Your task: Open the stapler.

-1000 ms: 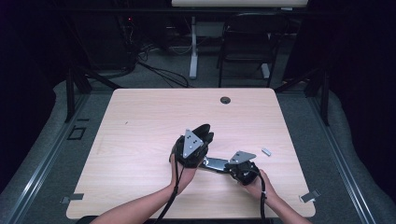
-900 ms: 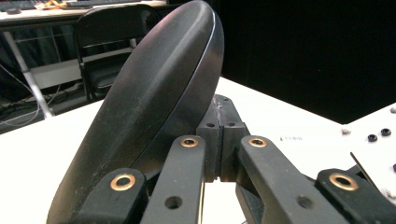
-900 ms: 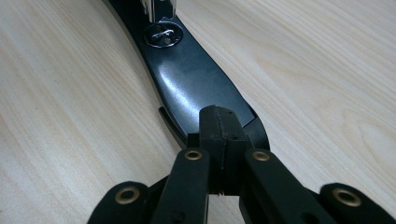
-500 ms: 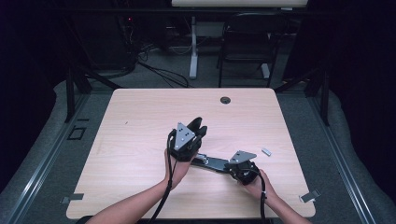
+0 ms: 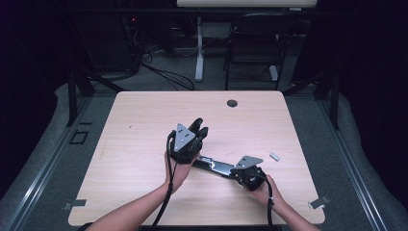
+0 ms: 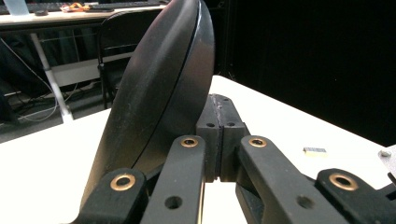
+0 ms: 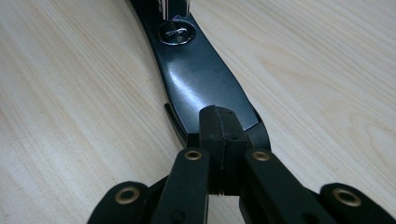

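A black stapler (image 5: 214, 166) lies opened out near the front of the surface (image 5: 144, 125). Its base end is pinned under the closed right gripper (image 5: 239, 172); its raised top arm leans against the closed left gripper (image 5: 198, 129). A small metal piece (image 5: 274, 156) lies well apart.

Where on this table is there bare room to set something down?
The table's whole left half and the far strip around the round black grommet are bare. It is crowded near centre, where the left gripper, the stapler and the right gripper sit; a small silver piece lies right.

Both grippers (image 5: 196, 131) (image 5: 235, 169) (jaws together) — low, apart.
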Tool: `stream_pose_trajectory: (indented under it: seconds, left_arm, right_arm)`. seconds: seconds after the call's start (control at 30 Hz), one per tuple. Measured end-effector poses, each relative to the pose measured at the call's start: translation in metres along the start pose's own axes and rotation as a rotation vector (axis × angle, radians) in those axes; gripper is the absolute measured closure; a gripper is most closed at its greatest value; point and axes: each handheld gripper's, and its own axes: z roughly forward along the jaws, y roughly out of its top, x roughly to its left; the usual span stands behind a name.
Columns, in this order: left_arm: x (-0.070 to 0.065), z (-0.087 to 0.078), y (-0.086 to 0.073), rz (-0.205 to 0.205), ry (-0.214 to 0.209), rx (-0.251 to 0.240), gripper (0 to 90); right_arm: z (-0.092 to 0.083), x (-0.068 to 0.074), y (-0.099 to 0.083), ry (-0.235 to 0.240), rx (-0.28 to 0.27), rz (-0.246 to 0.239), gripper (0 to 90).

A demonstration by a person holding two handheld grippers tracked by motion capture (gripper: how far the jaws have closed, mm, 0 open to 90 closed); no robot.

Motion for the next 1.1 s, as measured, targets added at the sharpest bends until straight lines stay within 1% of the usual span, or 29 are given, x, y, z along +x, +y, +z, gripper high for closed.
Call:
stream_pose_trajectory:
  seconds: [0.17,0.43,0.57,0.63,0.73,0.8,0.87,1.03,1.1]
  left_arm:
    - [0.002,0.0,0.001,0.003,0.004,0.0,90.0]
    - [0.007,-0.002,0.003,-0.003,0.021,-0.008,90.0]
    - [0.014,-0.008,0.007,-0.009,0.042,-0.028,90.0]
    - [0.02,-0.011,0.008,-0.019,0.052,-0.031,90.0]
    - [0.026,-0.014,0.009,-0.02,0.06,-0.03,90.0]
    - [0.029,-0.015,0.009,-0.025,0.068,-0.032,90.0]
    - [0.031,-0.017,0.01,-0.029,0.073,-0.033,90.0]
    - [0.035,-0.019,0.01,-0.032,0.088,-0.034,90.0]
    - [0.037,-0.021,0.009,-0.033,0.092,-0.031,90.0]
  right_arm:
    - [0.0,0.0,0.0,0.002,-0.008,0.014,90.0]
    - [0.0,-0.002,0.0,0.015,-0.003,0.024,90.0]
    - [0.001,-0.003,0.0,0.018,-0.005,0.034,90.0]
    - [0.001,-0.003,0.0,0.015,-0.004,0.03,90.0]
    - [0.001,-0.002,0.0,0.014,-0.005,0.033,90.0]
    - [0.001,-0.002,0.0,0.017,-0.006,0.033,90.0]
    - [0.0,-0.003,0.0,0.013,0.003,0.021,90.0]
    - [0.001,-0.002,0.0,0.015,-0.001,0.025,90.0]
    - [0.0,-0.002,0.001,0.01,0.005,0.018,90.0]
